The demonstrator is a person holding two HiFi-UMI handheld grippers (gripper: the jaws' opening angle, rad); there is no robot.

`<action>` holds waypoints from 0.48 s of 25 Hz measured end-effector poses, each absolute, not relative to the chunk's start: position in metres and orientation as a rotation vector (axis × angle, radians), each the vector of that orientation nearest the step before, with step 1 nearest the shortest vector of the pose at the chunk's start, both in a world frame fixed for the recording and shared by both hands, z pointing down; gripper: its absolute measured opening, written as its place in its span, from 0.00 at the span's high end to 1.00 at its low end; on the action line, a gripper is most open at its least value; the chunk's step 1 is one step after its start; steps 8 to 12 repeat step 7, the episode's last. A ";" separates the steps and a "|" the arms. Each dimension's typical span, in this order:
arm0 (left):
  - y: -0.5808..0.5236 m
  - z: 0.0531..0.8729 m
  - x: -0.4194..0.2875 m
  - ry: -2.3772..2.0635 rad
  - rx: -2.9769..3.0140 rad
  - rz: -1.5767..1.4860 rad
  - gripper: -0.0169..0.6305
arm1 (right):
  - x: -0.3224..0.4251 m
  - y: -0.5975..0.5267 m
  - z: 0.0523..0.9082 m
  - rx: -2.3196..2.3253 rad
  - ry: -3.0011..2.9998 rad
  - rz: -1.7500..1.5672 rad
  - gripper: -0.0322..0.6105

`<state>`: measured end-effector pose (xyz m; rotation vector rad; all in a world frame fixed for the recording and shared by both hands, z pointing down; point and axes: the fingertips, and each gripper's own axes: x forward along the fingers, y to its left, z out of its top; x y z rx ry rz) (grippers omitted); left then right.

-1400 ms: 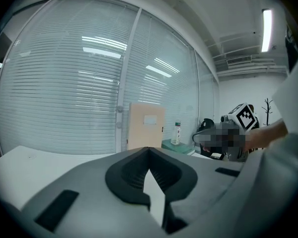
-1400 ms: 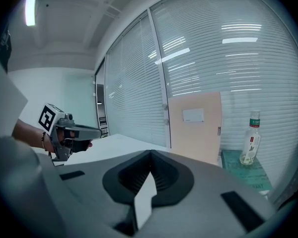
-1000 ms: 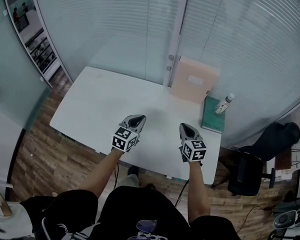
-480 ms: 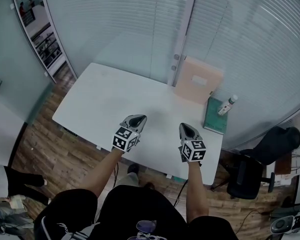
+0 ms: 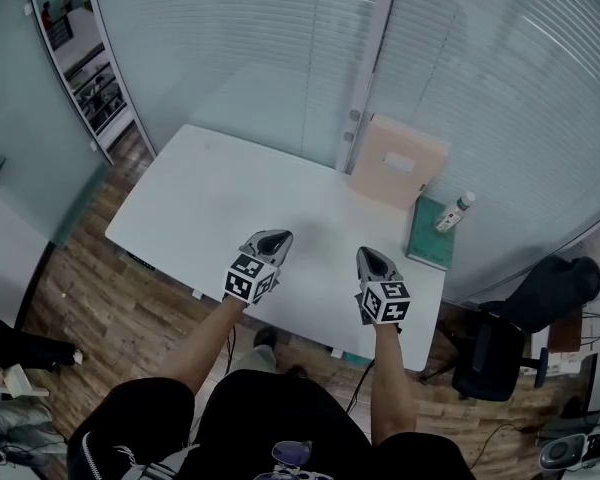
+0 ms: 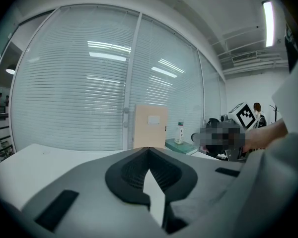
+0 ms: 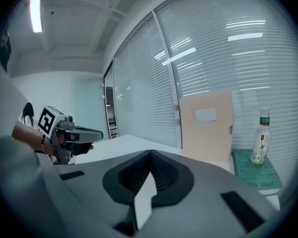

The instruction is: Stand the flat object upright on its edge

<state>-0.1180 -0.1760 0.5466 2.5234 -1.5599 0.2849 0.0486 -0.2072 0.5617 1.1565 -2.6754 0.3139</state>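
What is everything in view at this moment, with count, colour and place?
table: one, white, centre of the head view, in front of the glass partition
folder: one, pale peach with a white label, upright at the table's far right, against the partition
book: one, green, lying flat at the table's far right corner
bottle: one, clear with a label, standing on the book
office chair: one, black, on the wooden floor right of the table
left gripper: one, grey, over the table's near edge, jaws shut, nothing between them
right gripper: one, grey, beside the left one, jaws shut, nothing between them
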 end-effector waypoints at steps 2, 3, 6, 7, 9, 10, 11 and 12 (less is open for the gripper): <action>-0.174 0.546 -0.118 -1.563 2.522 0.285 0.94 | 0.048 -0.205 0.561 1.152 -2.677 0.312 0.92; -0.175 0.546 -0.119 -1.564 2.522 0.284 0.94 | 0.047 -0.206 0.561 1.150 -2.678 0.312 0.92; -0.176 0.547 -0.120 -1.570 2.517 0.285 0.94 | 0.047 -0.207 0.561 1.146 -2.677 0.312 0.92; -0.177 0.547 -0.121 -1.572 2.514 0.286 0.94 | 0.047 -0.207 0.562 1.145 -2.677 0.312 0.92; -0.177 0.547 -0.121 -1.572 2.514 0.286 0.94 | 0.047 -0.207 0.562 1.145 -2.677 0.312 0.92; -0.177 0.547 -0.121 -1.572 2.514 0.286 0.94 | 0.047 -0.207 0.562 1.145 -2.677 0.312 0.92; -0.177 0.547 -0.121 -1.572 2.514 0.286 0.94 | 0.047 -0.207 0.562 1.145 -2.677 0.312 0.92; -0.177 0.547 -0.121 -1.572 2.514 0.286 0.94 | 0.047 -0.207 0.562 1.145 -2.677 0.312 0.92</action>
